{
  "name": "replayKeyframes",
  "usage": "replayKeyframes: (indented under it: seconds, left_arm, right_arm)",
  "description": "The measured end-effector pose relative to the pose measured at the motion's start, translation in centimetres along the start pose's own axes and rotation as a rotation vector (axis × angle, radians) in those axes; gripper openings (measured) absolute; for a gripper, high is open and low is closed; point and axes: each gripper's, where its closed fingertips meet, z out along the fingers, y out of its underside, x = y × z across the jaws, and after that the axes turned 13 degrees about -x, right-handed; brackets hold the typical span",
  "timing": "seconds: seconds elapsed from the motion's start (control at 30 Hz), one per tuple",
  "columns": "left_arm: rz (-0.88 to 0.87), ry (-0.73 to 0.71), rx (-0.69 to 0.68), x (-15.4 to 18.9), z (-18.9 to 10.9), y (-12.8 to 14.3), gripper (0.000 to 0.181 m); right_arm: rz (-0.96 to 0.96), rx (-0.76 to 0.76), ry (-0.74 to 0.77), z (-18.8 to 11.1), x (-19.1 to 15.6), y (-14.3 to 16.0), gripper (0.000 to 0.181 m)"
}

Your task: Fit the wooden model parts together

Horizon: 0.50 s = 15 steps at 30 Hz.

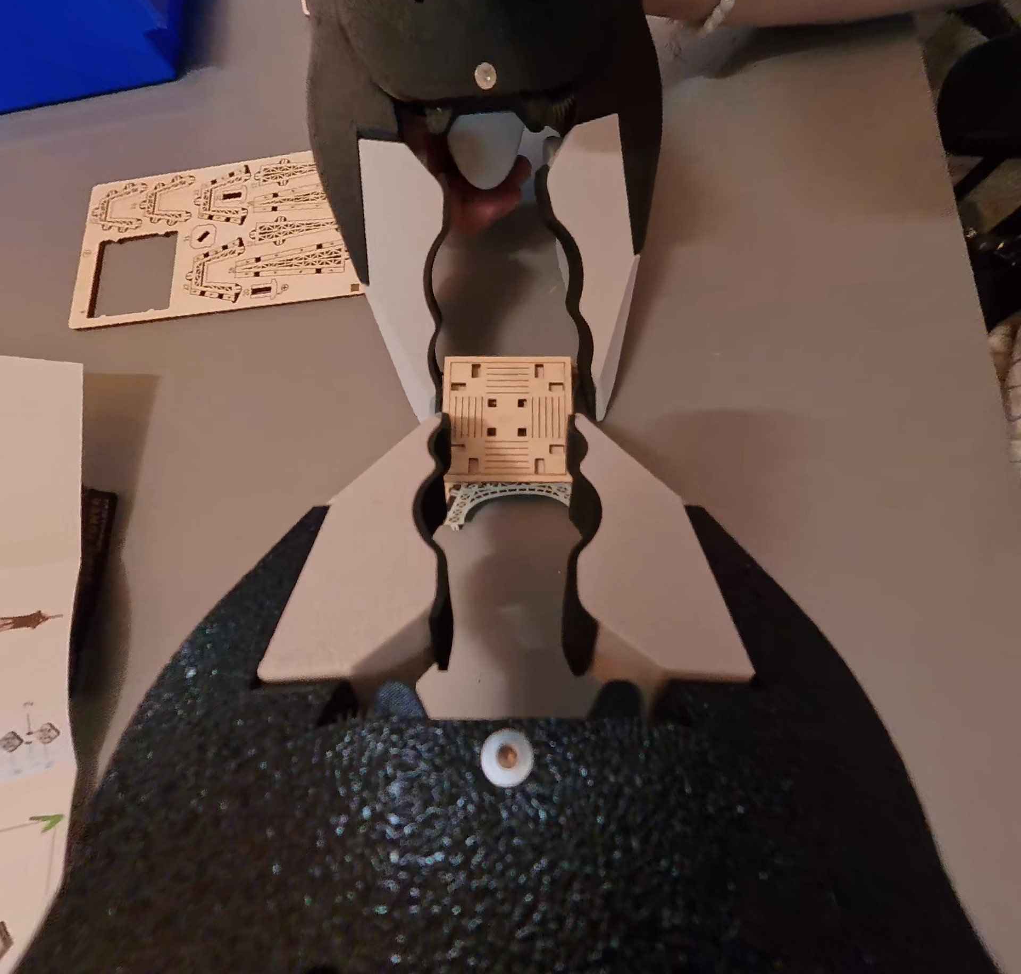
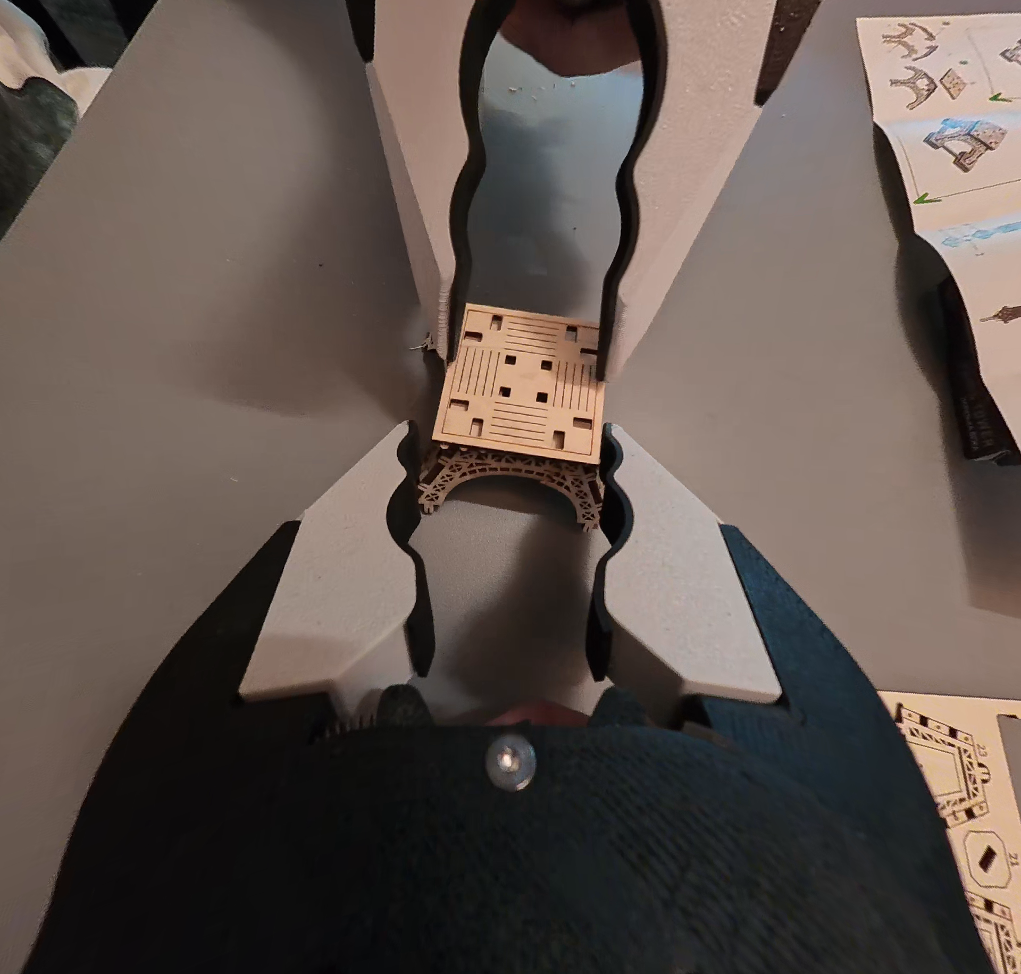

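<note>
The little wooden model base (image 1: 507,432) — a square slotted deck sitting on lattice arches — stands on the grey table (image 1: 773,340) squarely between the two tongs, which face each other nose to nose across it.

The left tongs (image 1: 505,439) have their tips on either side of the deck, the black pads touching or all but touching its left and right edges; they look closed onto it, at about the deck's own width.

The right tongs (image 2: 505,439) come at it from the opposite side. In the right wrist view their tips flank the arch legs at the near edge, with a thin gap showing on each side — so I'd call them open a little wider than the model, not yet gripping.

The deck lies flat, slots up, and being square it has no long axis to speak of; both tongs are equally near.

The sheet of uncut parts (image 1: 221,240) lies well off to the left tongs' left, and the instruction leaflet (image 2: 950,135) beside the work. My guess: steadying the base before the next piece goes into those slots.
</note>
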Motion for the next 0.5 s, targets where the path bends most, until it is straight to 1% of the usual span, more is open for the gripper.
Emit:
replayKeyframes:
  seconds: [0.1, 0.27, 0.33, 0.43, 0.5]
  left_arm:
    - [0.001, 0.029, -0.024, 0.25, 0.10, -0.02, 0.033]
    - [-0.025, 0.057, -0.054, 0.18, 0.10, 0.00, 0.034]
    - [-0.039, 0.058, -0.062, -0.05, 0.00, -0.05, 0.040]
    - [-0.065, 0.055, -0.072, -0.51, -0.28, -0.27, 0.040]
    - [-0.058, 0.048, -0.105, -0.59, -0.30, -0.16, 0.038]
  right_arm:
    - [0.015, -0.004, -0.011, 0.03, 0.01, 0.05, 0.063]
    - [0.023, -0.007, -0.022, 0.05, 0.03, 0.07, 0.064]
    - [0.027, -0.008, -0.027, 0.06, 0.03, 0.08, 0.064]
    - [0.030, -0.009, -0.030, 0.06, 0.04, 0.08, 0.064]
    - [0.031, -0.010, -0.032, 0.06, 0.04, 0.09, 0.064]
